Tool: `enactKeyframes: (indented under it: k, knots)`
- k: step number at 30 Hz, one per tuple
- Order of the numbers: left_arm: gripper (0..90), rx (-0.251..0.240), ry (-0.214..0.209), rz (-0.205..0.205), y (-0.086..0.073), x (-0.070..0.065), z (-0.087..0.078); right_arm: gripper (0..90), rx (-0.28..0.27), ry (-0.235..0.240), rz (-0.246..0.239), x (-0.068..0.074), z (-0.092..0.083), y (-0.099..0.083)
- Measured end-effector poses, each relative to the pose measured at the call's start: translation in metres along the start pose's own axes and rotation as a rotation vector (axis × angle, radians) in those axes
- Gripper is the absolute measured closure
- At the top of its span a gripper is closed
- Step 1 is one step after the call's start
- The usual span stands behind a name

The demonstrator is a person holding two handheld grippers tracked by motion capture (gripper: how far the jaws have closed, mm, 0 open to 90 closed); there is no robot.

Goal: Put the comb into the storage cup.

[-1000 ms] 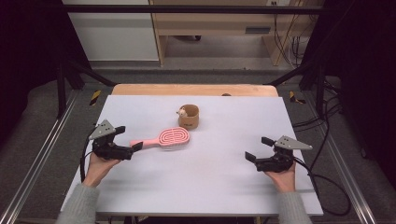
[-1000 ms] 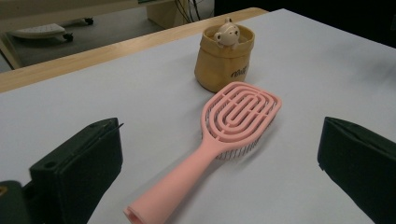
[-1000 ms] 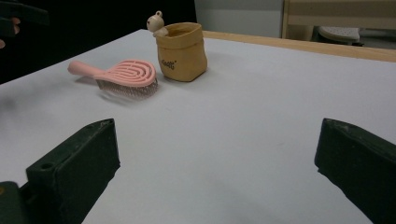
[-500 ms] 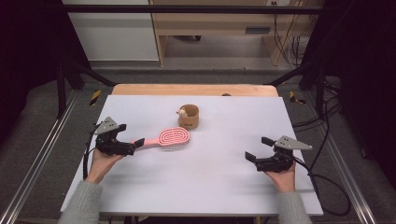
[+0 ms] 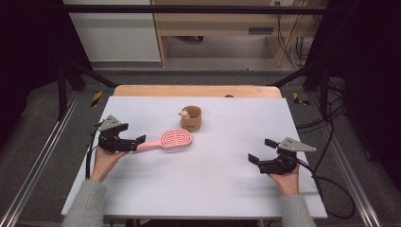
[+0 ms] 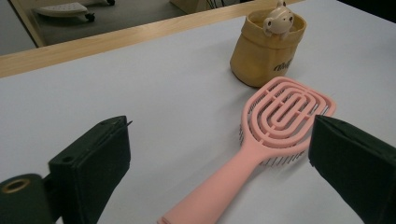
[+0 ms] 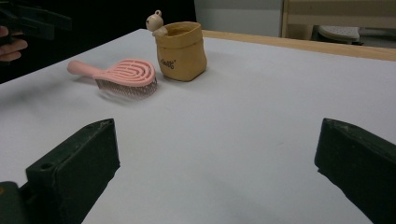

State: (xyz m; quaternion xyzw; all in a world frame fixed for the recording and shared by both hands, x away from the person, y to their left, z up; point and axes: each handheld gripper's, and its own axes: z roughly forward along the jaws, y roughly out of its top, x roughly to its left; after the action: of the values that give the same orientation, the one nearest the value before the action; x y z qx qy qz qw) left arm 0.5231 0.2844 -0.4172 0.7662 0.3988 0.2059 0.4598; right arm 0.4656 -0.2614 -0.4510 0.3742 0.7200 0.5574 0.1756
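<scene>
One tool, the left [image 5: 137, 141], has closed in around the hairbrush [image 5: 166, 141] handle, jaws spread, narrowing

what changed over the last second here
The left gripper slid toward the pink hairbrush, so the handle end now lies between its open jaws, which have just been closing a little; nothing is gripped yet. The brush, the tan pouch and the right gripper stayed put.

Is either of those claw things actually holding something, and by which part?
Nothing is held. The left gripper has its fingers open either side of the pink hairbrush handle; the right gripper is open too.
</scene>
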Motion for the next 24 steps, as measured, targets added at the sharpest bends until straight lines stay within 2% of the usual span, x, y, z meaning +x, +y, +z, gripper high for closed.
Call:
enactKeyframes:
  k: [6,12,24]
  knots:
    - [14.9,0.017,0.009,-0.013,-0.0021,0.0009,0.0051,0.3,-0.001,-0.001,0.003,0.0,-0.0002,-0.0001]
    - [26.5,0.022,0.012,-0.024,-0.0072,0.0019,0.0064,0.3,-0.005,-0.001,0.007,0.0,-0.0006,0.0001]
    - [47.9,0.054,0.026,-0.021,-0.0098,0.0022,0.0085,0.4,0.005,0.003,0.007,0.0,0.001,-0.0006]
